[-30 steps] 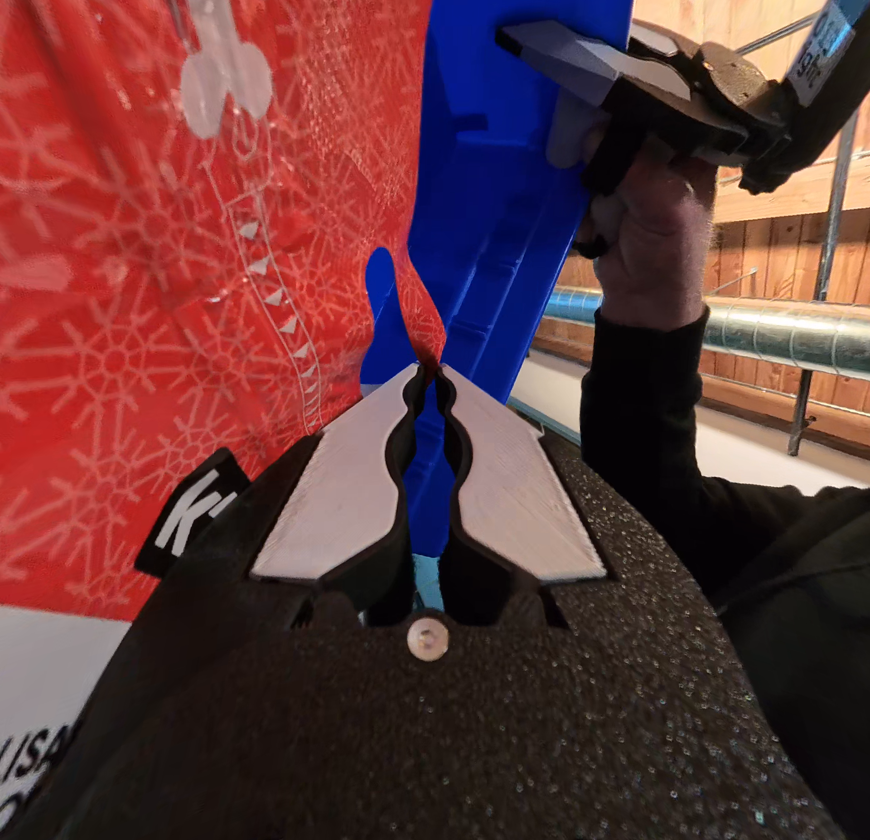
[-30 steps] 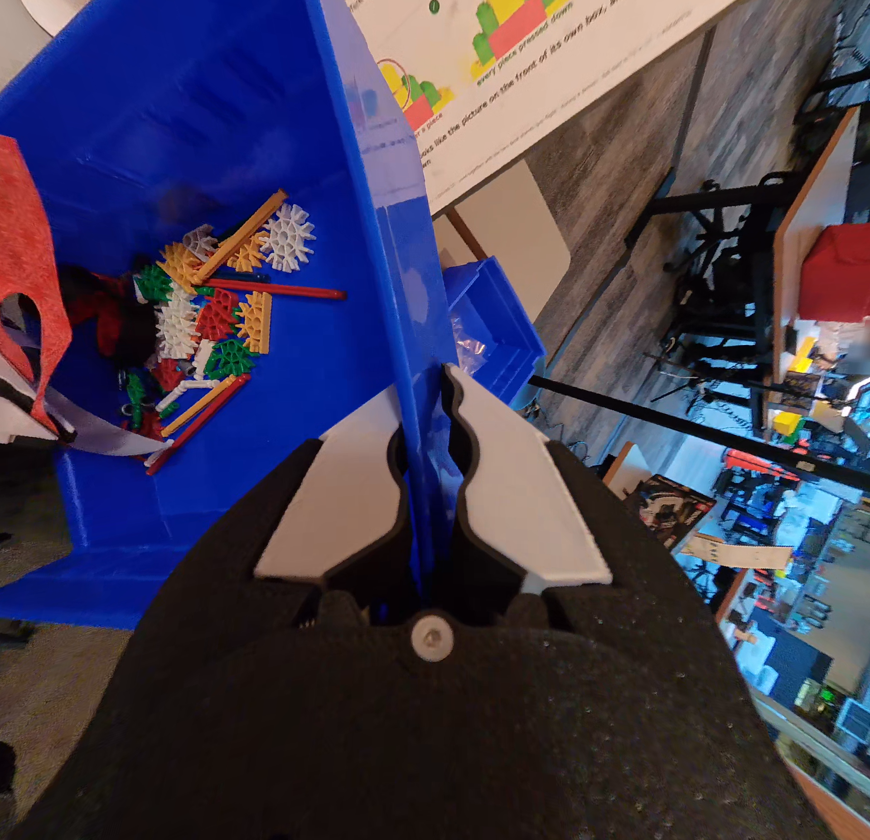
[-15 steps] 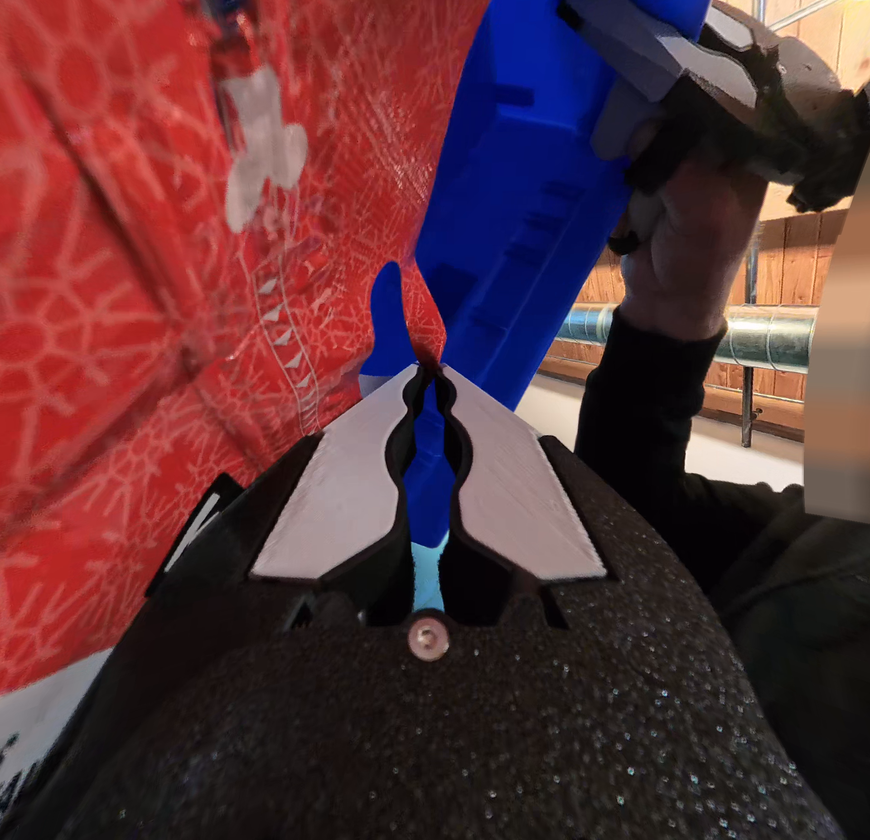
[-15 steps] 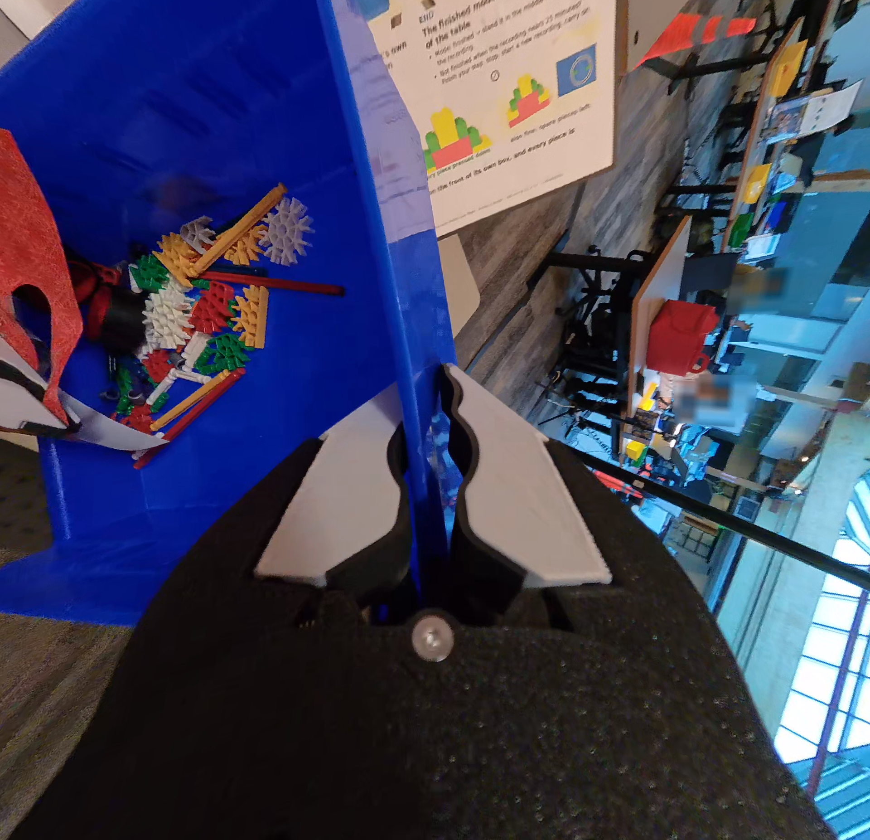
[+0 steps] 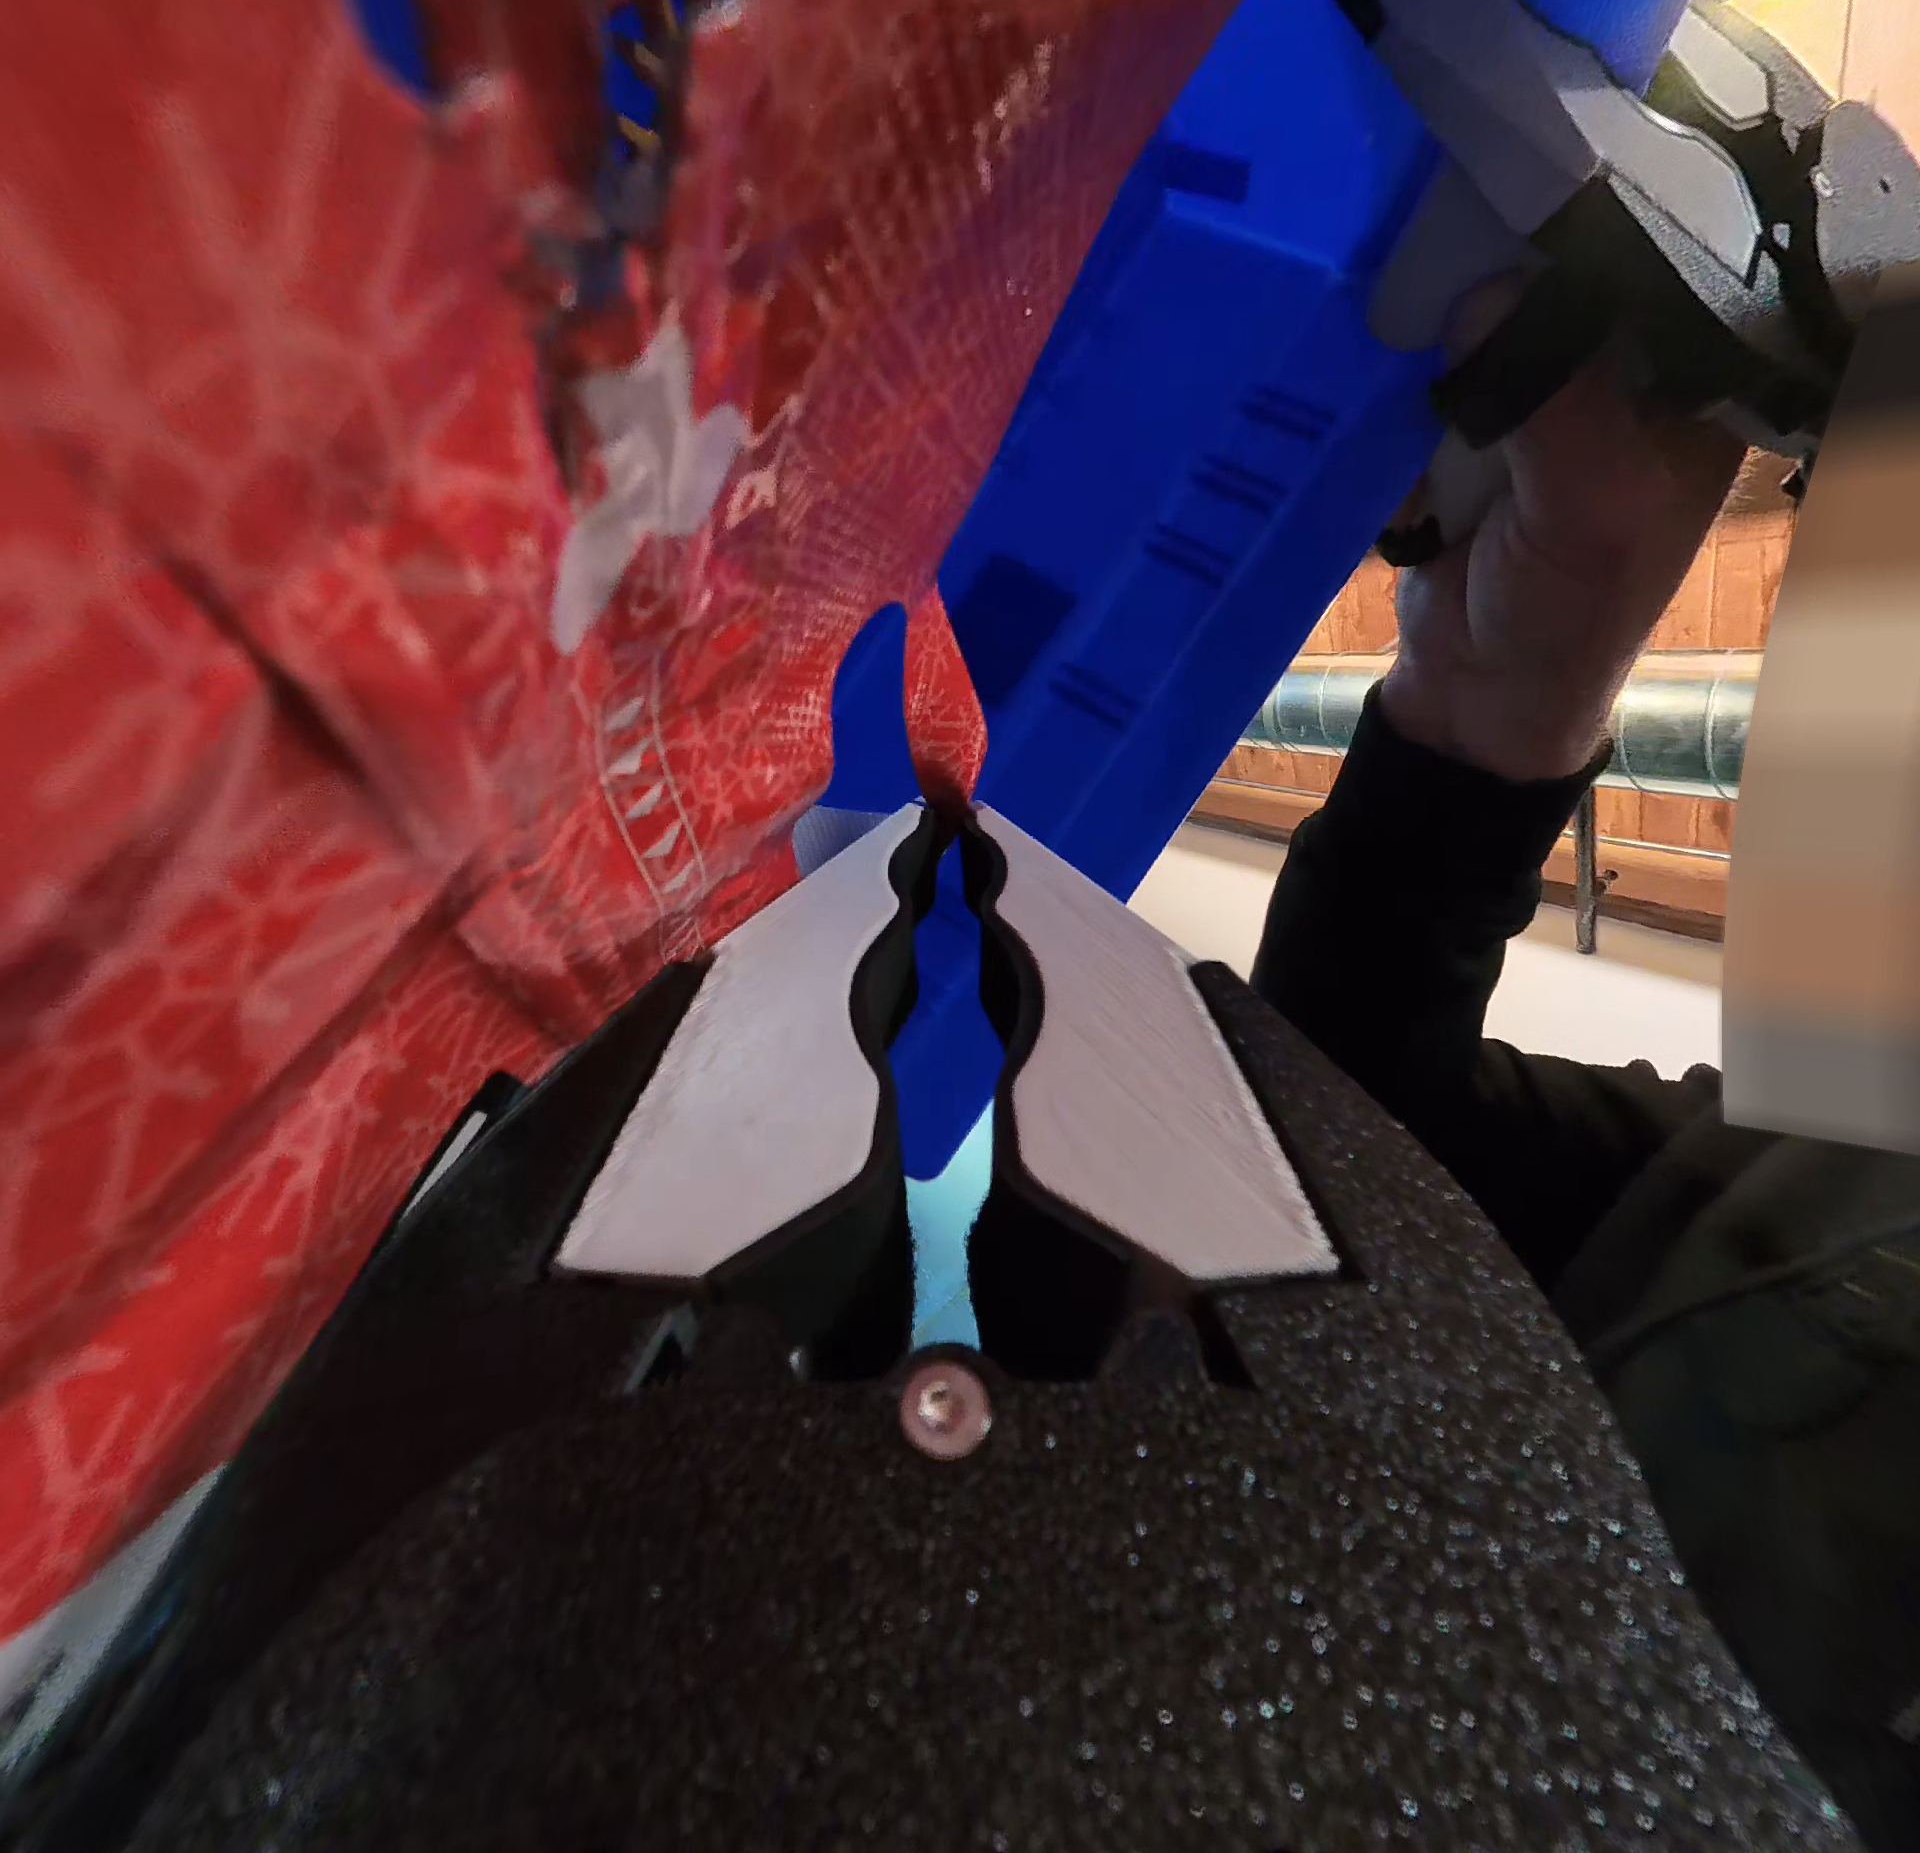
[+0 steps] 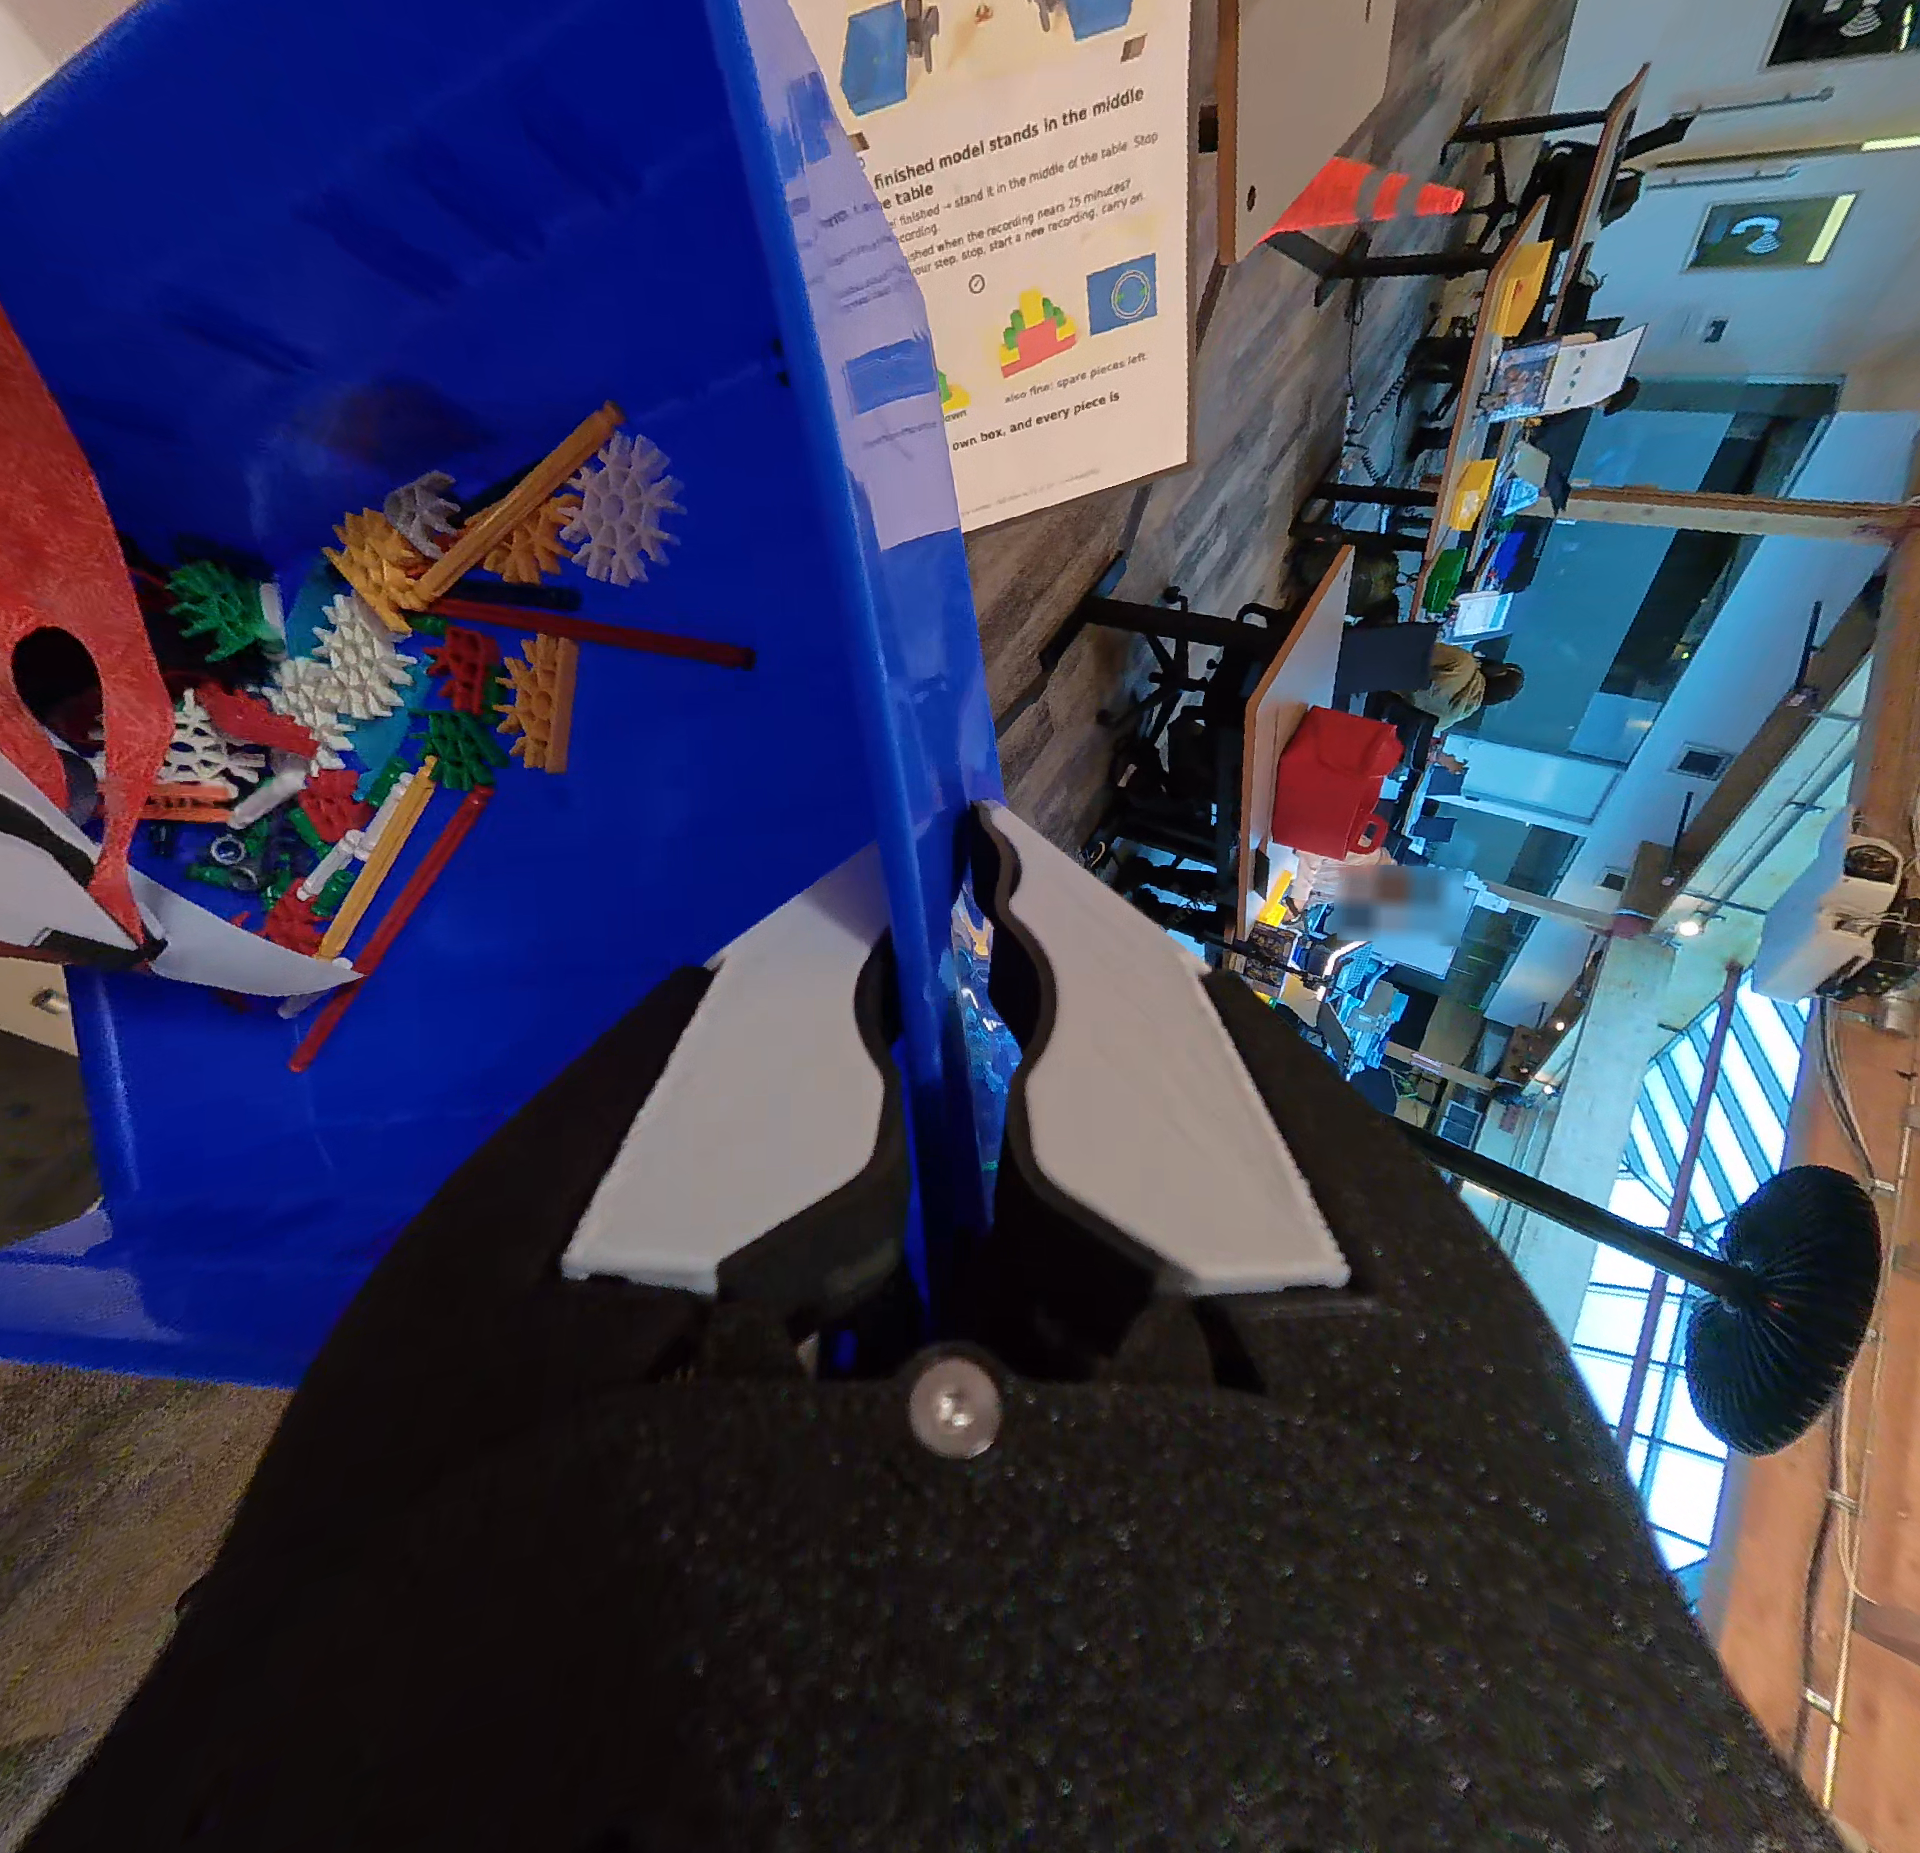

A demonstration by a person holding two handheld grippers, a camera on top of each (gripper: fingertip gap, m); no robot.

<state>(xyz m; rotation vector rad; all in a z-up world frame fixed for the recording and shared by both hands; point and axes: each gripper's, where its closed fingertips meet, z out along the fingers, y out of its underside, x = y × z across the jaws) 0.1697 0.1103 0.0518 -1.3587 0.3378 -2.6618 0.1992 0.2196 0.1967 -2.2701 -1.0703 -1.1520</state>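
A blue plastic bin (image 6: pixel 416 245) is held tilted in the air. Several coloured construction-toy rods and connectors (image 6: pixel 436 660) lie heaped in its lower corner. My right gripper (image 6: pixel 945 837) is shut on the bin's side wall; it also shows in the left wrist view (image 5: pixel 1382 141), clamped on the bin (image 5: pixel 1195 453). My left gripper (image 5: pixel 948 816) is shut on the edge of a red snowflake-patterned bag (image 5: pixel 260 556), beside its handle cut-out and against the bin. In the right wrist view the bag (image 6: pixel 62 577) hangs at the bin's lower rim, next to the toy pieces.
A person's hand and black sleeve (image 5: pixel 1507 608) hold the right gripper. Behind are a metal duct (image 5: pixel 1683 723) and wooden wall. The right wrist view shows a white instruction poster (image 6: pixel 1039 245), an orange cone (image 6: pixel 1361 198), desks with a red box (image 6: pixel 1330 775), and grey carpet. My hands' fingertips stand some 20 cm from each other.
The bin has tipped further and both views have rotated with it. The toy pieces have slid a little toward the bag. Both grippers keep their grip.
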